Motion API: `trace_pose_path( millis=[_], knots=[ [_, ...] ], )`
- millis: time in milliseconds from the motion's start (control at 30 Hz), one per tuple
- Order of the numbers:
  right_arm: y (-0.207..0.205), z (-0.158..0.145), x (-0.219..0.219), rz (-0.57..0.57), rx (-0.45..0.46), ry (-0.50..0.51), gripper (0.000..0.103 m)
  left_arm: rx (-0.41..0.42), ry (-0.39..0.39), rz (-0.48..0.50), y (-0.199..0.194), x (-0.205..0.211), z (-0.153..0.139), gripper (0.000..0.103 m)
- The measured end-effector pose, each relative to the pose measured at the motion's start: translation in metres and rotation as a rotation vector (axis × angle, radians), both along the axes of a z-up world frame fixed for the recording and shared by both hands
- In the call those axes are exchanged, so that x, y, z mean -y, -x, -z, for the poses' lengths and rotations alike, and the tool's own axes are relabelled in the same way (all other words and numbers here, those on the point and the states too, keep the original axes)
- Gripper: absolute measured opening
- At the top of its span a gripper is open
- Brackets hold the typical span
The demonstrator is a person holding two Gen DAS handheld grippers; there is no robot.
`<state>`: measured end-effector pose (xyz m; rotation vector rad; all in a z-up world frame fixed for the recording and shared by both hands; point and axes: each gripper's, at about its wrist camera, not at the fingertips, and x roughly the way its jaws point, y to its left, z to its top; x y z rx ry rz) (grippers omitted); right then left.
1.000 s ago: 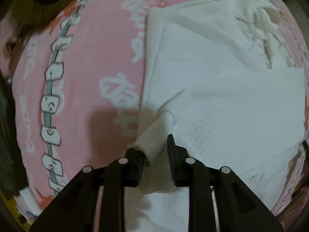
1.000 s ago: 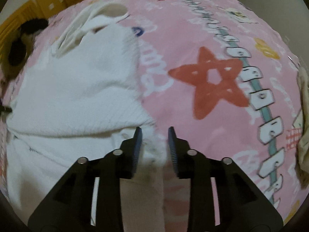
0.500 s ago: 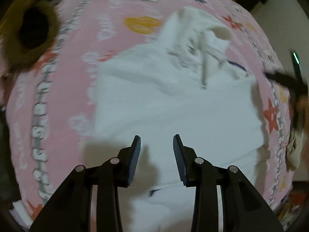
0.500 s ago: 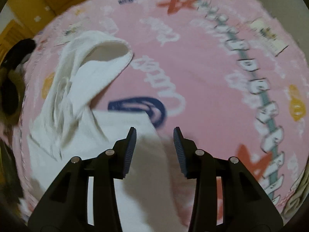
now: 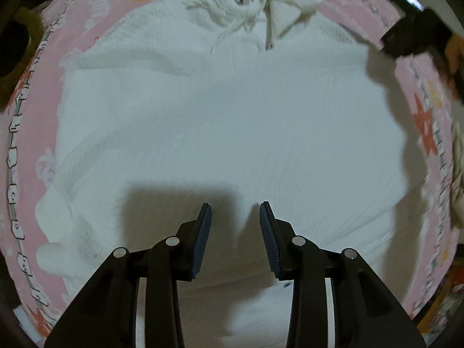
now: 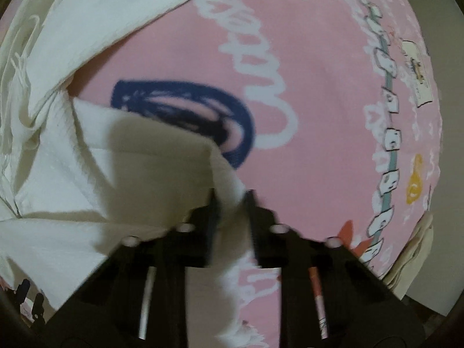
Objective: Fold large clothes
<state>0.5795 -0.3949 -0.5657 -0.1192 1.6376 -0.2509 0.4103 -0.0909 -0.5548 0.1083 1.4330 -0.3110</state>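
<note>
Two grippers over the white garment (image 5: 232, 133) spread on the pink bedsheet (image 6: 319, 116): our right gripper (image 6: 230, 200) has just closed, pinching its corner; left gripper (image 5: 235, 217) hovers part-open, empty. Next fold looks ready.

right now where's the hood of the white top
In the left wrist view the hood lies bunched at the top centre, at the far end of the white top on the pink sheet, ahead of the open left gripper.

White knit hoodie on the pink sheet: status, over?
Left gripper open above the white knit hoodie. Right gripper just closed on its corner. Drawstrings loose at the hood; nothing blocking on the pink printed sheet.
</note>
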Motion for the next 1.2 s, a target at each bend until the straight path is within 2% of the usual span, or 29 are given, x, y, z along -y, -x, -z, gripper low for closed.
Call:
trace_pose_path(
  millis=[100,267,367,467,500,533,567,600,667,733,900,1033,1067,1200],
  knots=[
    [0.002,-0.008,0.019,0.022,0.026,-0.030,0.008,-0.003,-0.022,0.004,0.006,-0.004,0.005,0.033],
    [-0.007,-0.020,0.049,0.160,0.116,-0.139,0.007,-0.007,-0.021,-0.017,0.012,-0.010,0.009,0.033],
    [-0.008,-0.018,0.058,0.179,0.146,-0.160,0.007,0.004,-0.023,-0.018,0.016,-0.009,0.011,0.033],
    [-0.007,-0.010,0.075,0.247,0.192,-0.203,0.007,0.007,0.001,-0.035,0.016,-0.013,0.008,0.033],
    [-0.007,-0.007,0.078,0.249,0.215,-0.197,0.006,0.012,0.019,-0.046,0.014,-0.016,0.005,0.033],
    [-0.008,-0.005,0.079,0.238,0.235,-0.181,0.000,0.018,0.037,-0.058,0.013,-0.019,0.004,0.033],
    [-0.008,-0.006,0.081,0.208,0.263,-0.056,0.000,0.026,0.056,-0.077,0.011,-0.023,0.002,0.033],
    [-0.008,-0.007,0.089,0.207,0.291,-0.012,0.000,0.029,0.069,-0.093,0.008,-0.026,0.001,0.033],
    [0.000,-0.005,0.112,0.315,0.311,-0.175,0.000,0.024,0.087,-0.119,0.004,-0.033,0.003,0.033],
    [0.008,-0.018,0.114,0.292,0.355,-0.189,0.000,0.021,0.096,-0.133,0.001,-0.036,0.005,0.033],
    [0.034,-0.049,0.100,0.237,0.347,-0.263,0.000,-0.022,0.117,-0.153,-0.006,-0.048,0.013,0.033],
    [0.059,-0.099,0.070,0.251,0.315,-0.316,0.000,-0.105,0.119,-0.181,-0.005,-0.057,0.005,0.032],
    [0.063,-0.111,0.062,0.246,0.307,-0.334,0.000,-0.120,0.131,-0.183,-0.006,-0.061,-0.007,0.032],
    [0.062,-0.149,0.035,0.224,0.324,-0.417,0.000,-0.039,0.149,-0.132,-0.019,-0.078,-0.070,0.032]
  ],
)
